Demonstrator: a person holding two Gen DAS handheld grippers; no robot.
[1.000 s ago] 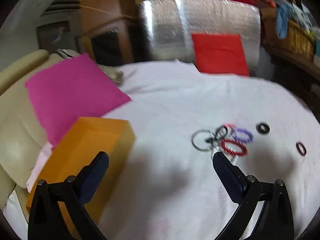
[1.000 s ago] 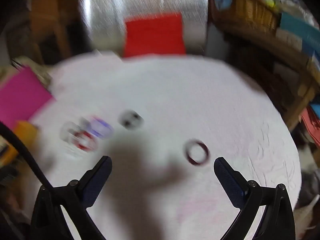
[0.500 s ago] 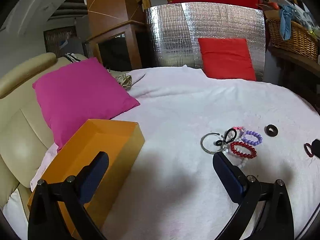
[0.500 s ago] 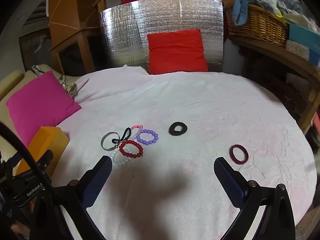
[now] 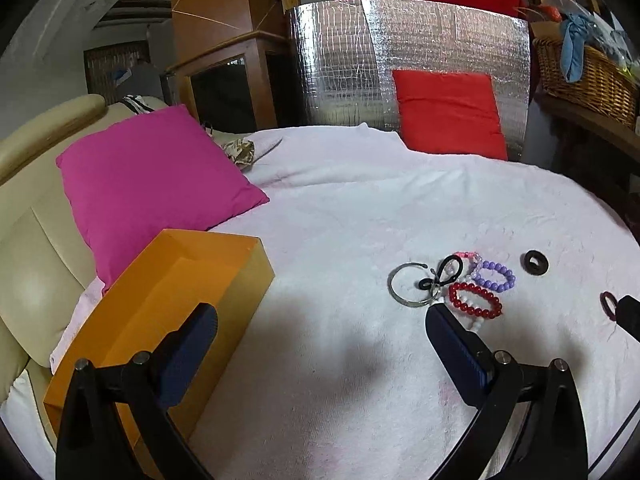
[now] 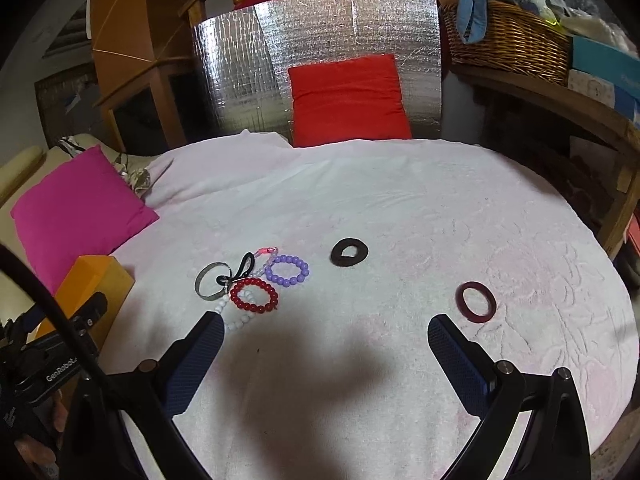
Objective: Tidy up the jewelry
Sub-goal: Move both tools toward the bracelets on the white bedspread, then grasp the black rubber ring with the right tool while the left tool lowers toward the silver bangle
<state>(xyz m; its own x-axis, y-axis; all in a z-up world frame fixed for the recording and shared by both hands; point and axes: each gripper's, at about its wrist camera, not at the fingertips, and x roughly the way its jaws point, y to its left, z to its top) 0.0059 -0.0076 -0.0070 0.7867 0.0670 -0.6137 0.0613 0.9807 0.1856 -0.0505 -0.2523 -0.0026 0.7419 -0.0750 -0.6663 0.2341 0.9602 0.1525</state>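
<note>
Right wrist view: nothing picked yet, both grippers spread wide

Right gripper [image 6: 322, 338] wide open, empty, hovering over white cloth [image 6: 400, 200]. Left gripper [image 5: 320, 330] same, gaping, holding nothing. Jewelry all loose on cloth: silver bangle [image 6: 212, 286], black loop [image 6: 240, 270], red bead bracelet [image 6: 256, 295], purple bead bracelet [image 6: 287, 270] and white beads [image 6: 236, 318] bunched, touching. Black ring [image 6: 349, 253] and maroon ring [image 6: 476, 302] lie apart. Orange box [image 5: 160, 312] open at left, likely destination. Suggest right takes maroon ring first, nearest its right finger; pinch across rim, press lightly into soft cloth. Tangled cluster risks dragging neighbours
</note>
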